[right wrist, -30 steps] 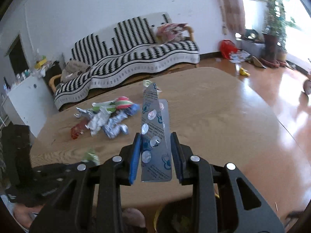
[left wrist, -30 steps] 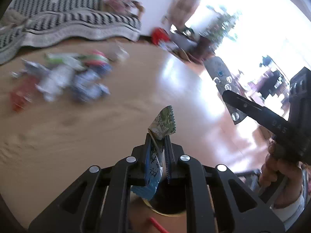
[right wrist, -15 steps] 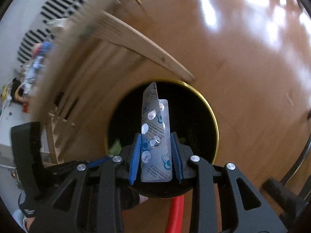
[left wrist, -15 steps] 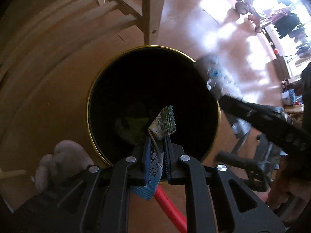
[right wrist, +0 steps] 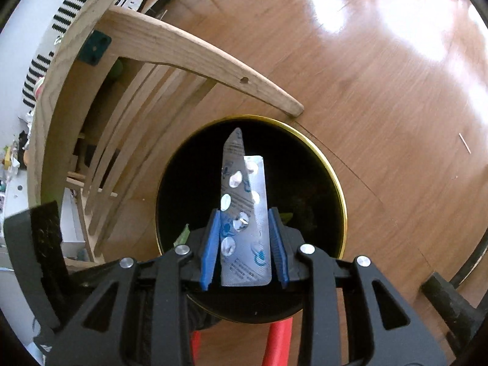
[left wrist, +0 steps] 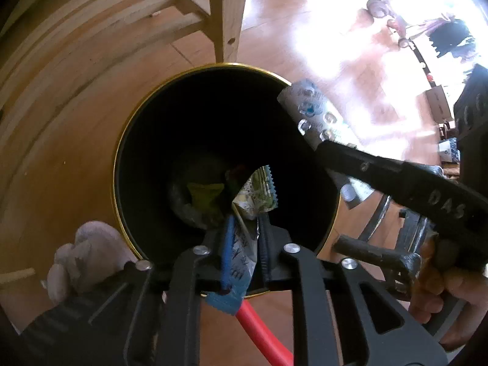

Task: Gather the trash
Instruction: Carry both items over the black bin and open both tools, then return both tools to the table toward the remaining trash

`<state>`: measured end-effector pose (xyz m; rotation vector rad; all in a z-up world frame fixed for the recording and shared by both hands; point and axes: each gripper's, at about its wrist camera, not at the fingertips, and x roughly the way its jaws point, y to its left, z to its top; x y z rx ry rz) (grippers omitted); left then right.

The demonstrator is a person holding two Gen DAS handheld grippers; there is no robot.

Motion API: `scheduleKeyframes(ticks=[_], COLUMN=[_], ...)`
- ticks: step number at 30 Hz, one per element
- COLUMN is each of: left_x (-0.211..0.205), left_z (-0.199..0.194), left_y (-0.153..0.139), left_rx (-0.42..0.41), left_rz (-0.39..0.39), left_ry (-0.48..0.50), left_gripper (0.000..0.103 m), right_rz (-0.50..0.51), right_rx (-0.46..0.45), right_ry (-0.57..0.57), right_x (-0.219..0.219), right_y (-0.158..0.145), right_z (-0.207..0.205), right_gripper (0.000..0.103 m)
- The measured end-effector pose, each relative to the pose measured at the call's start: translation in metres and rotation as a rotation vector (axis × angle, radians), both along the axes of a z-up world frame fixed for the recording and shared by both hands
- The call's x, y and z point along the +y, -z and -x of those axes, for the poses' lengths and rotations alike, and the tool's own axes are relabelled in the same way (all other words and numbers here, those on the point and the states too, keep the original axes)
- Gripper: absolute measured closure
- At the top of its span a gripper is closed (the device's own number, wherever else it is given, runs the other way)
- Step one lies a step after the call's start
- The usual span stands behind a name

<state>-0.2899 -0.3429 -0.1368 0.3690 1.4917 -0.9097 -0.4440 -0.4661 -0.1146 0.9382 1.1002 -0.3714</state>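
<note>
A black bin with a gold rim [left wrist: 122, 152] [right wrist: 337, 180] stands on the wooden floor right under both grippers. My left gripper [left wrist: 245, 231] points down into it, its jaws opening. A crumpled printed wrapper [left wrist: 254, 193] still stands loosely between its pads. My right gripper [right wrist: 244, 228] also hangs over the bin mouth with jaws opening. A silver blister pack [right wrist: 244, 201] sits between its blue pads with a thin gap at each side. In the left wrist view the blister pack [left wrist: 308, 106] juts over the bin's far rim. A green wrapper [left wrist: 204, 195] lies at the bin's bottom.
A wooden chair [right wrist: 183, 52] stands close behind the bin, one leg [left wrist: 225, 15] touching the rim. A red tube [left wrist: 262, 329] [right wrist: 279, 335] lies at the bin's near side. A grey-socked foot [left wrist: 88, 253] rests left of it. A hand [left wrist: 442, 289] holds the right gripper.
Both grippers came down from above the table to over the bin and then held still. In the last half second both pairs of jaws widened around their trash.
</note>
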Motion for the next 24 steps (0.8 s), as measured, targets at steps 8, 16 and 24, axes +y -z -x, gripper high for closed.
scheduleKeyframes(ticks=[8,16,24], left_x=[0.004,0.05,0.183], left_z=[0.008,0.006,-0.104], left_y=[-0.026,-0.184,-0.24], left_rx=[-0.08,-0.411,-0.678], left_rz=[0.037,0.345,0.227], left_ry=[-0.024,-0.114,-0.418], left_gripper=[0.007,0.007,0.007], right_rz=[0.07,0.421,0.579], right_rx=[-0.143,-0.338,-0.405], right_ry=[0.062,0.086,-0.187], right_x=[-0.011,-0.004,0.062], right_y=[-0.041,-0.149,-0.193], right_z=[0.015,0.02,-0.092], right_gripper=[0.007,0.007,0.007])
